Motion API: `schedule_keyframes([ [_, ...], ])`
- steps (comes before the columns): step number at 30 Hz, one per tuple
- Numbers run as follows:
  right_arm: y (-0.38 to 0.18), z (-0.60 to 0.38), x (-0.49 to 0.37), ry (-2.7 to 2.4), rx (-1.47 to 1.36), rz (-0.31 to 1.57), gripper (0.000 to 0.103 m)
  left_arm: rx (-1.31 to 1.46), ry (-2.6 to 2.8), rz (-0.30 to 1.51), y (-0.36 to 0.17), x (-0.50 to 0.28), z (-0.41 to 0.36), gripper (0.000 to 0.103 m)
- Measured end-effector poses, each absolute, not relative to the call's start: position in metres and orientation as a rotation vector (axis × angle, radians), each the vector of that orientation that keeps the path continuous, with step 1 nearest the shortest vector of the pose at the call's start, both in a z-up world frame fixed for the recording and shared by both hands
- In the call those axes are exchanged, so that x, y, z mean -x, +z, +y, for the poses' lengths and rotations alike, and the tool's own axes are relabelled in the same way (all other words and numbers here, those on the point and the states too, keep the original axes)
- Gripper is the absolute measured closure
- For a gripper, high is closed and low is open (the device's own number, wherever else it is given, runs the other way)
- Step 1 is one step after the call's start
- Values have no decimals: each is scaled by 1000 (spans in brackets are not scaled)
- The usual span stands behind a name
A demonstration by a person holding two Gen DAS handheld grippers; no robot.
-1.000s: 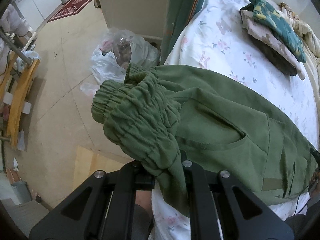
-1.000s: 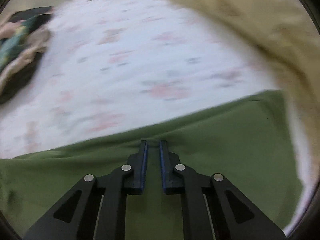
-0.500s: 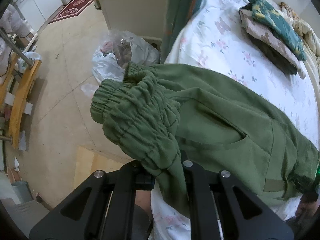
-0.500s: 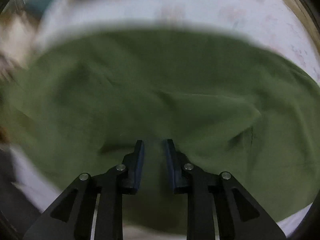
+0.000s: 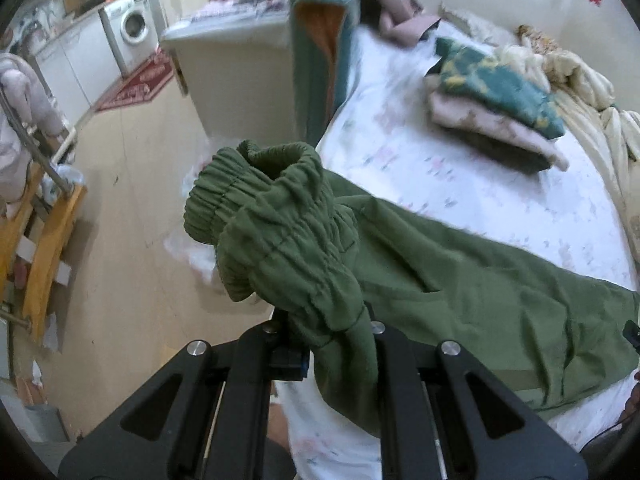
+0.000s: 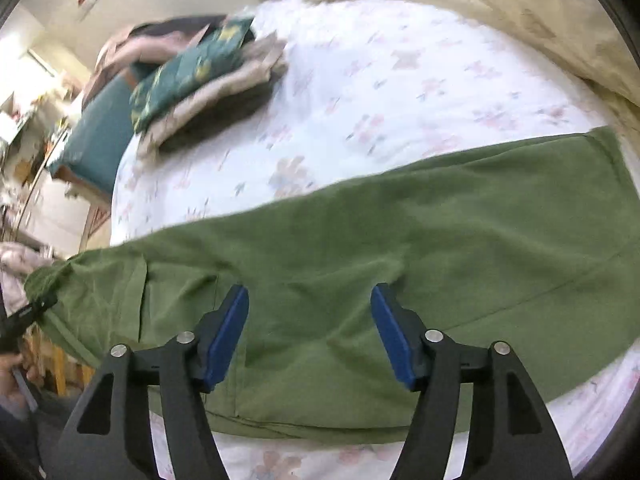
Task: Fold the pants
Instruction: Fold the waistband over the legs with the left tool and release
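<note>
Green pants (image 6: 360,248) lie stretched across the white flowered bed sheet (image 6: 392,92). My left gripper (image 5: 336,332) is shut on the gathered elastic waistband (image 5: 280,232), which is lifted off the bed and bunched over the fingers; the pads are hidden by the cloth. In the left wrist view the pants (image 5: 500,304) run away to the right over the sheet. My right gripper (image 6: 310,320) hovers above the middle of the pants, its jaws opening wide, blue pads (image 6: 226,332) apart with nothing pressed between them.
A stack of folded clothes (image 5: 496,108) with a dark teal patterned piece on top lies at the far side of the bed. A cream quilt (image 6: 500,12) is heaped at the head. Left of the bed lies bare floor (image 5: 132,184) with a cabinet (image 5: 236,64) and plastic bags.
The right gripper let go of the pants, opened wide and drew back above them. The left gripper rose with the waistband and tilted up, so more of the room shows.
</note>
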State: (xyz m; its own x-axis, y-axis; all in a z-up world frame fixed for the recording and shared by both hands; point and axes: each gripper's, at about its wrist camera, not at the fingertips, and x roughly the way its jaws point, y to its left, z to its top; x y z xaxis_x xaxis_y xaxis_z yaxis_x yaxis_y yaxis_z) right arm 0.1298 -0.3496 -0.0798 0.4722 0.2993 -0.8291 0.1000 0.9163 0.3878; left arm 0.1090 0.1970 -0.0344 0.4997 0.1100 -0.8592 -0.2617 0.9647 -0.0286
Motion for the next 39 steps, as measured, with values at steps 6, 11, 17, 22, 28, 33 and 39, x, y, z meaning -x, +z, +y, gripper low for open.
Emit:
schedule_keyframes([
  [6,-81,-383,-133,39,-455,1059,22,-24,167,895,8,-98,124,95],
  [11,-76,-395,-135,58,-494,1053,22,-228,16,817,19,-93,23,94],
  [17,-75,-407,-132,61,-582,1034,22,-302,-136,864,-24,-93,-67,93],
  [22,-74,-415,-128,67,-628,1045,22,-373,-193,1025,-99,-92,-121,94],
  [28,-61,-418,-120,71,-618,1023,22,-490,-158,1095,-133,-85,-140,91],
  [33,-57,-408,-124,91,-614,1038,22,-502,-220,1263,-123,-77,-129,80],
  [39,-46,-373,-135,129,-552,1029,22,-226,-281,1125,-73,-68,-81,77],
])
